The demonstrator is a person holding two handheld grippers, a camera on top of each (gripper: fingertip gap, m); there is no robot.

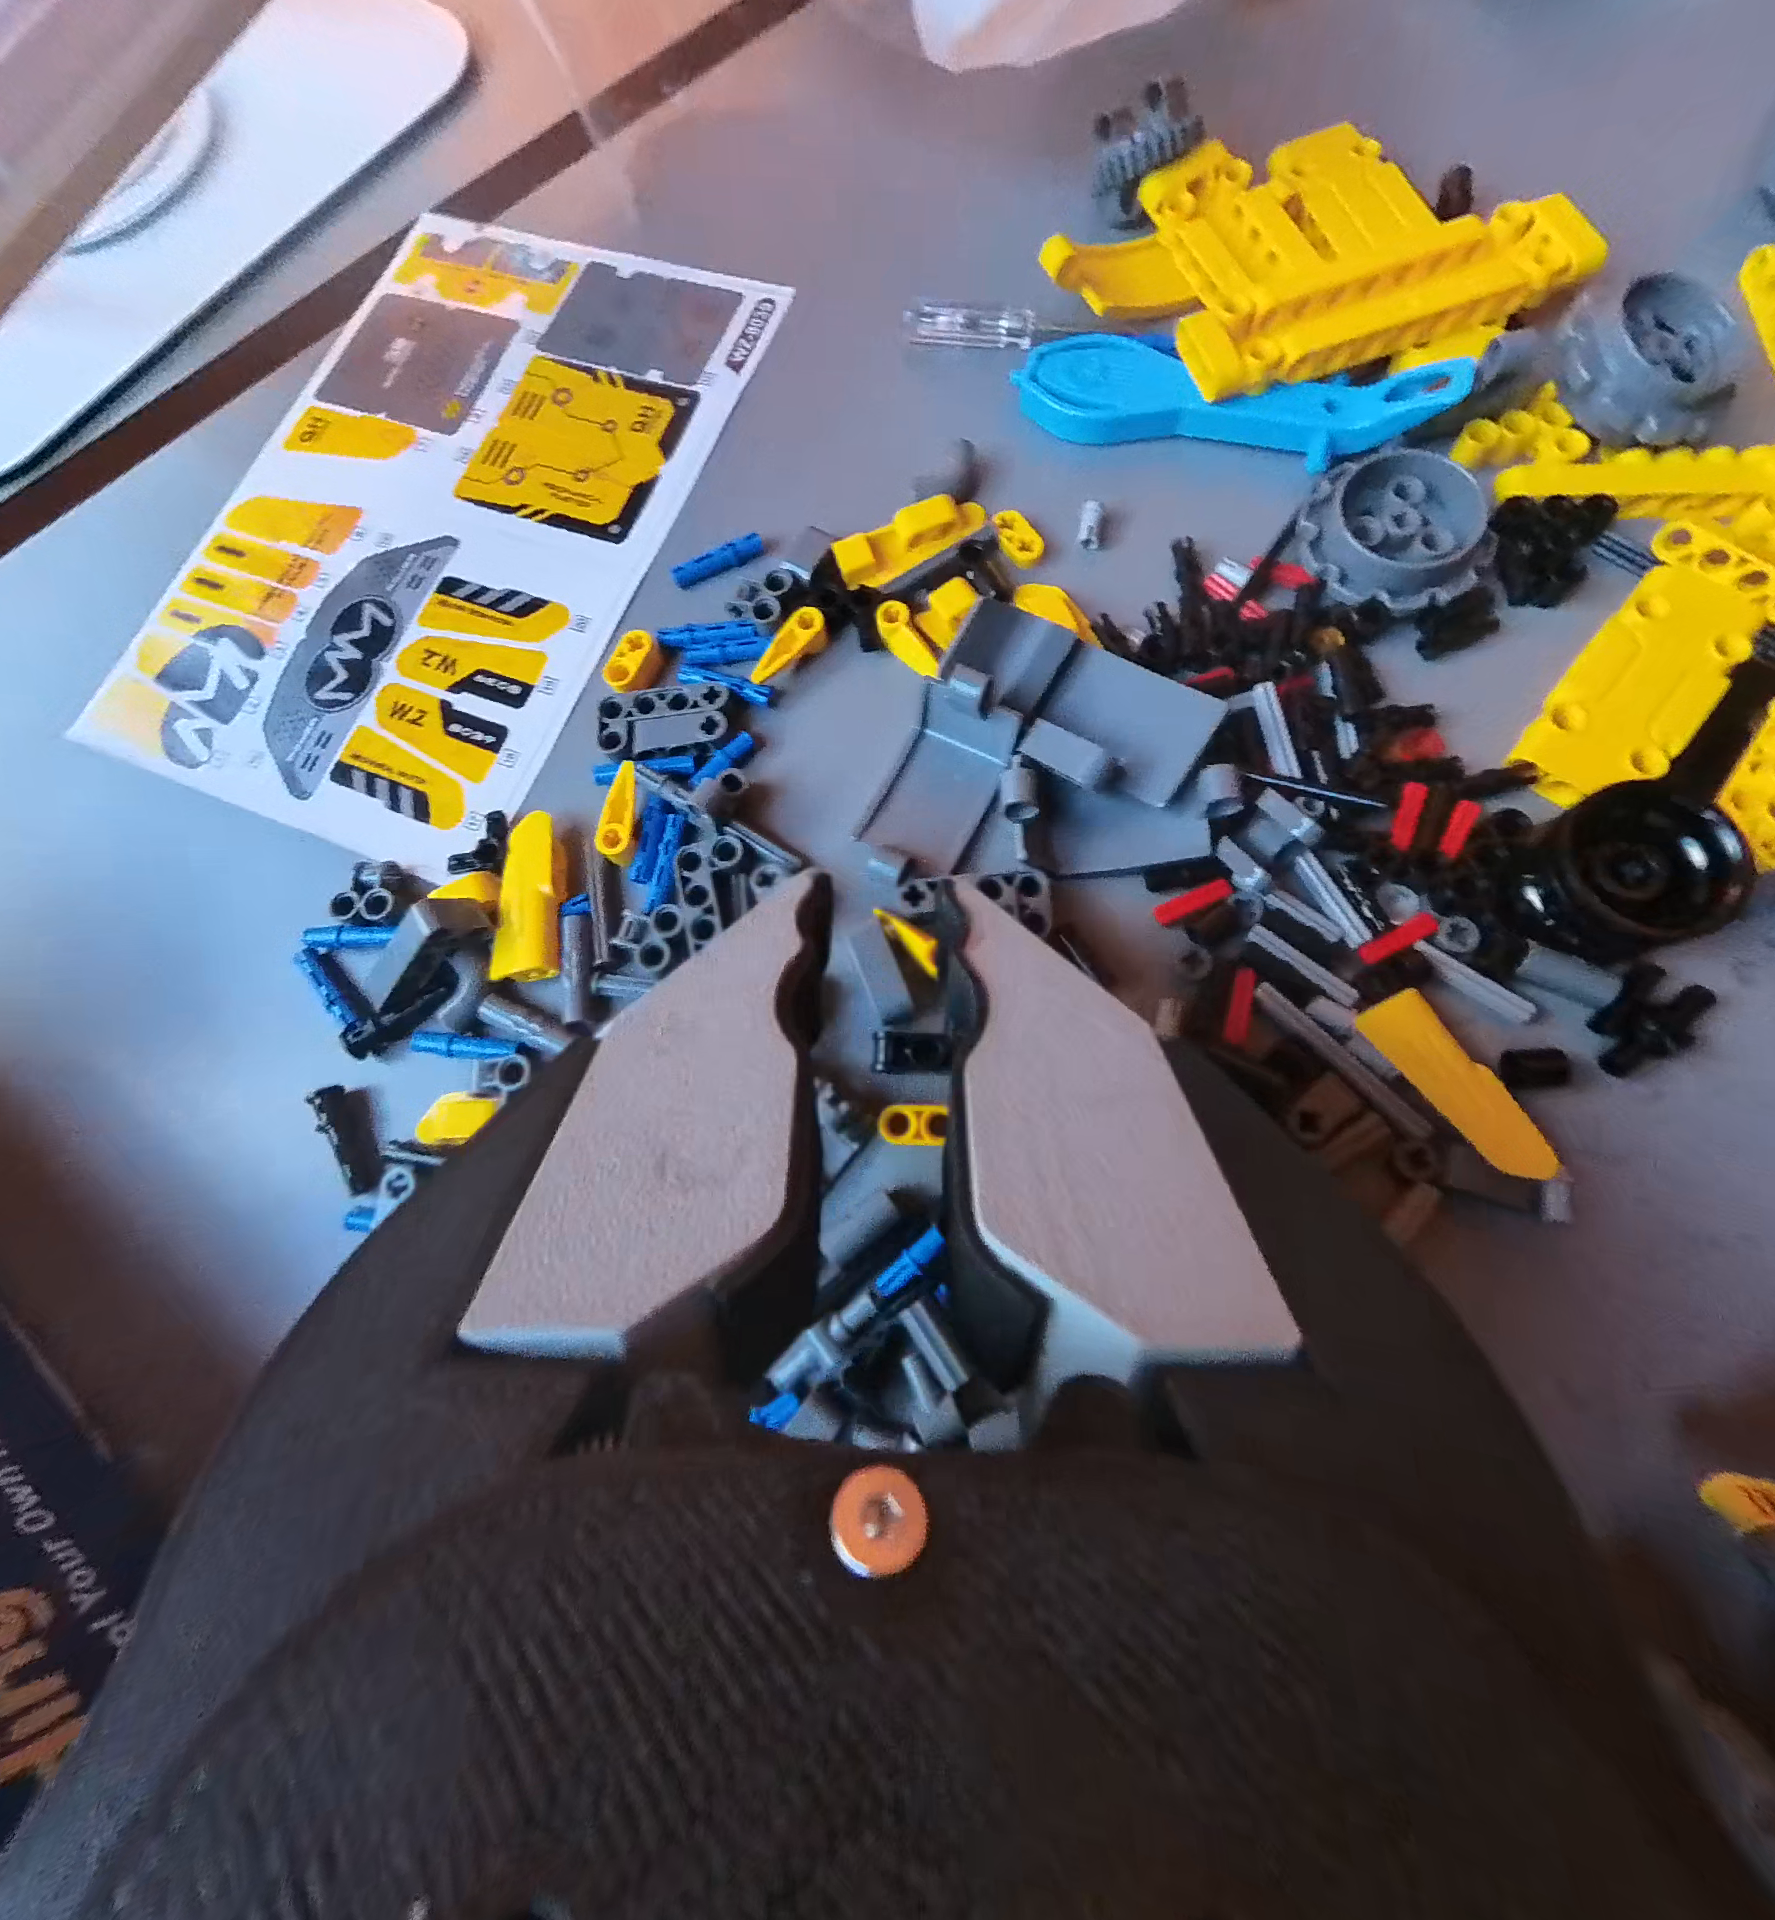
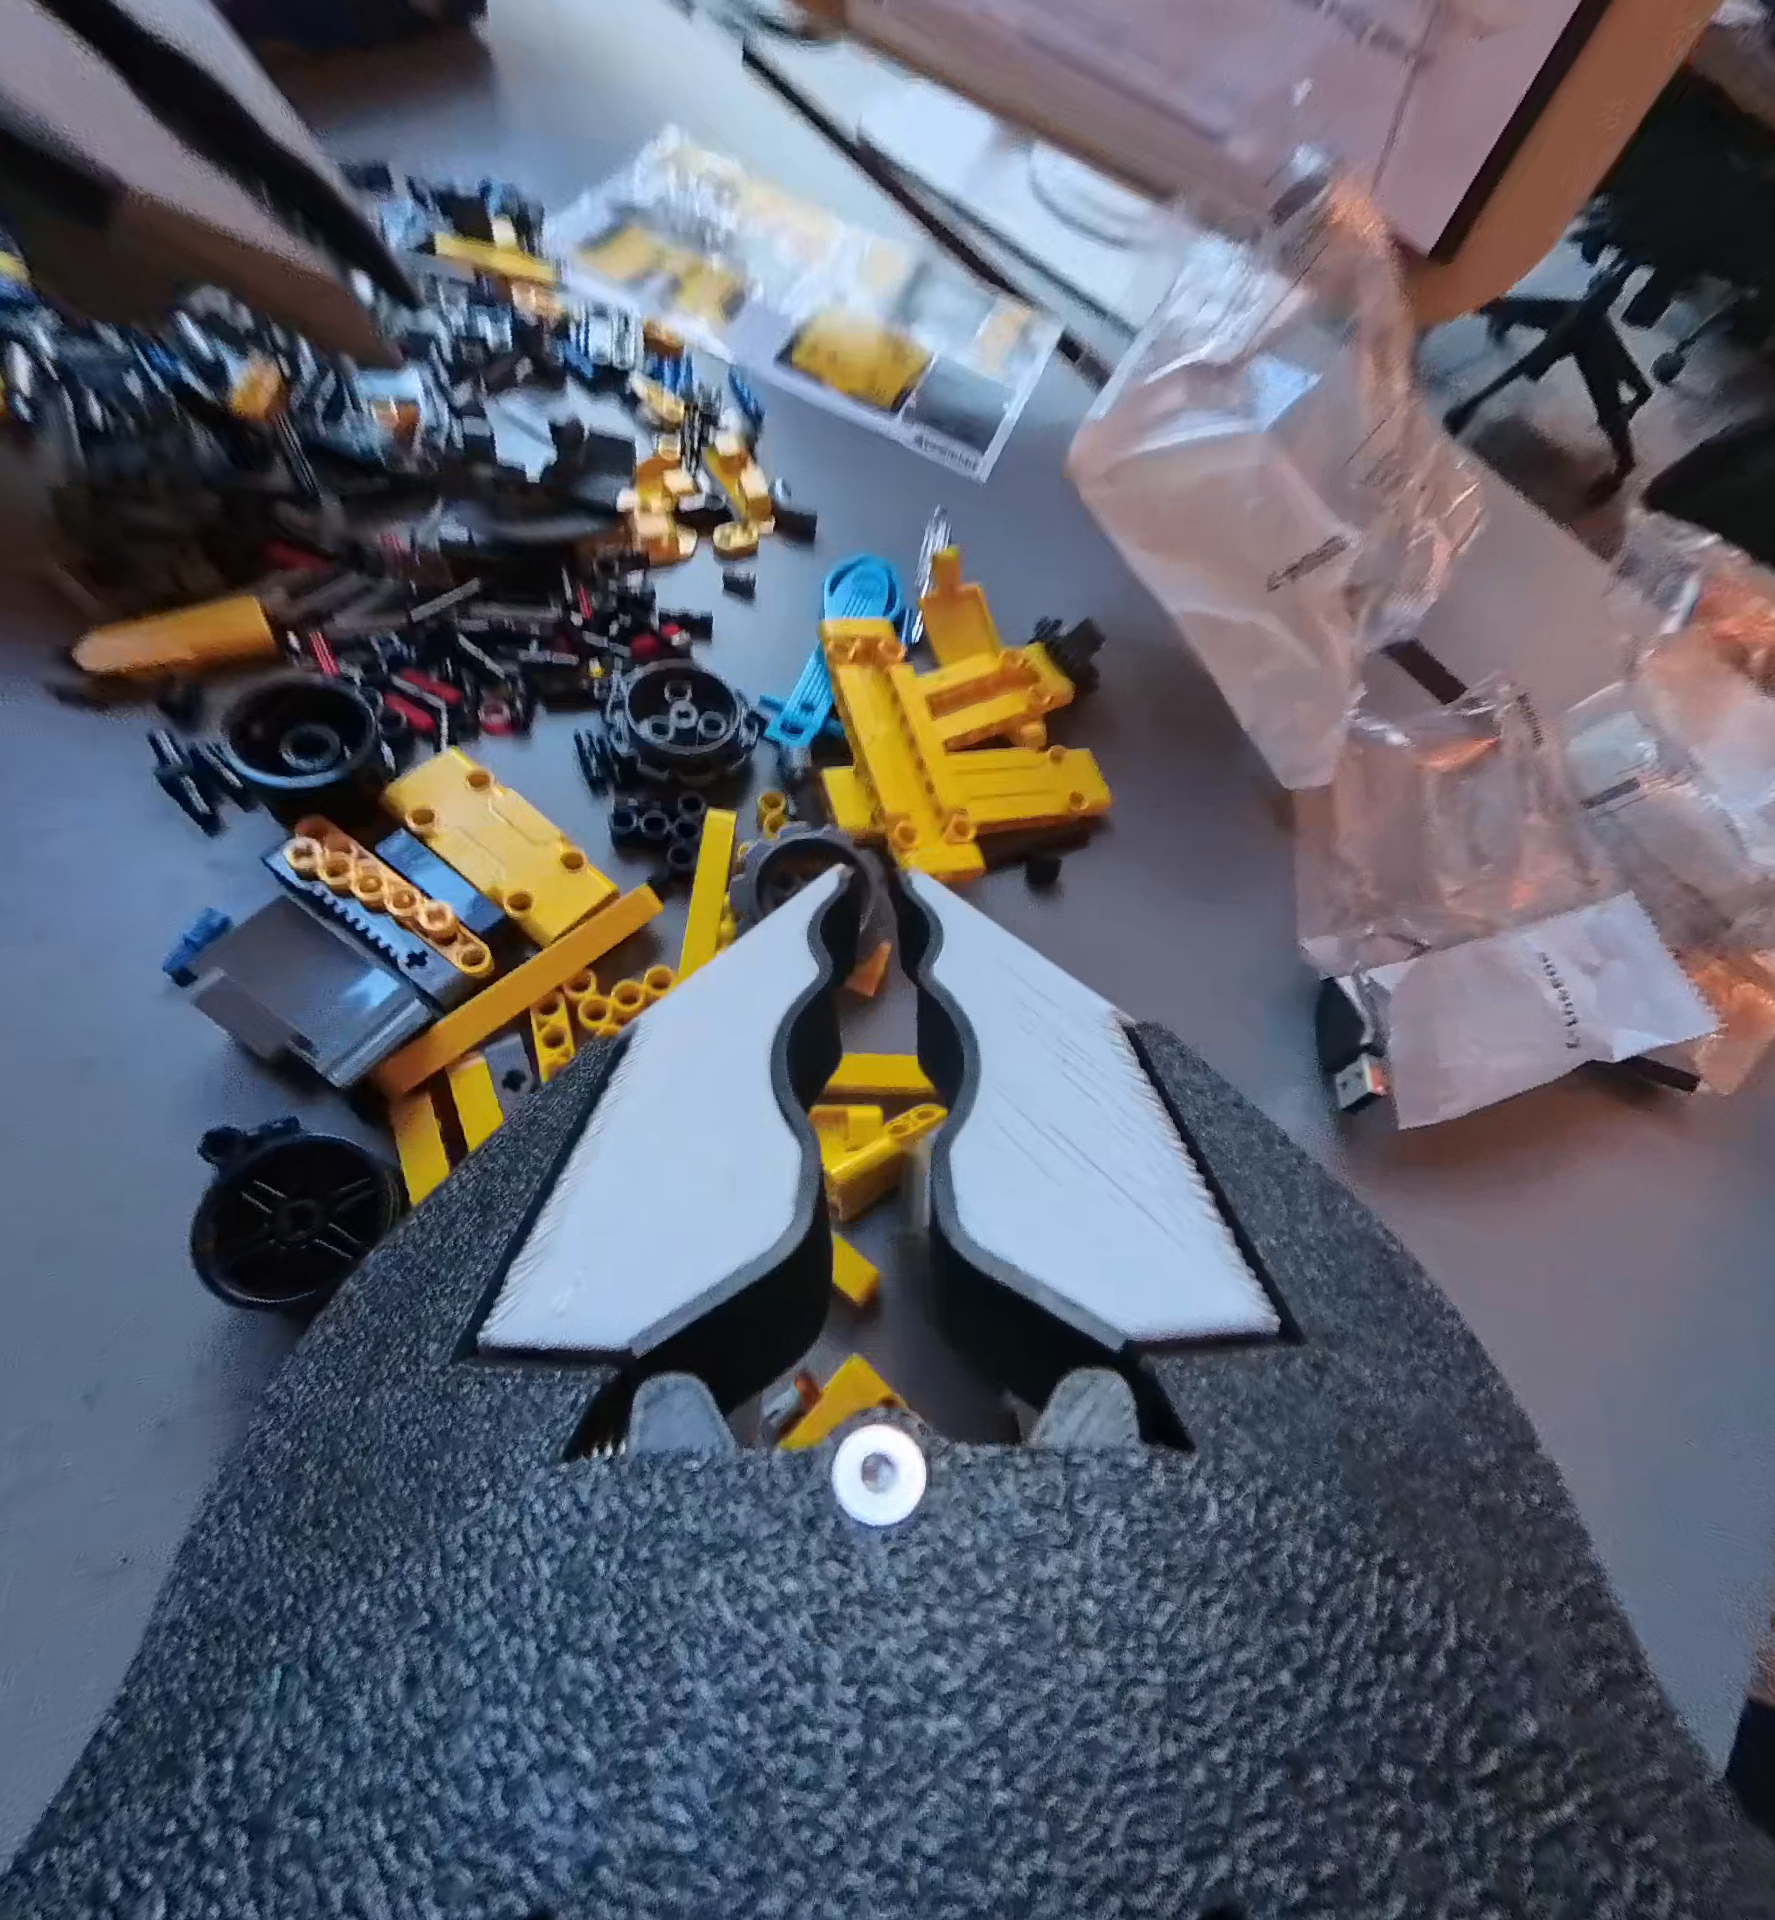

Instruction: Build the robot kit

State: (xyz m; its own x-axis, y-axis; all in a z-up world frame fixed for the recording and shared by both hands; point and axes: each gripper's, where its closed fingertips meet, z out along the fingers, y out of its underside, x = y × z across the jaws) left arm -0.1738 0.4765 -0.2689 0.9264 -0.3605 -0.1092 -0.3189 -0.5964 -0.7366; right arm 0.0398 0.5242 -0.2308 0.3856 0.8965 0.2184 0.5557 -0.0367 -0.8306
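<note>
Left black claw (image 1: 888, 899) parted narrowly, gripping nothing evident, low over loose grey, blue and yellow plastic building pieces (image 1: 893, 1122); beyond, grey curved panel (image 1: 1028, 727), then printed sticker sheet (image 1: 426, 540). Right claw (image 2: 875, 883) tips nearly together at small dark toothed wheel (image 2: 789, 868), hold impossible to tell; farther, assembled yellow beam frame (image 2: 956, 738), crumpled clear plastic bags (image 2: 1330, 499).
</note>
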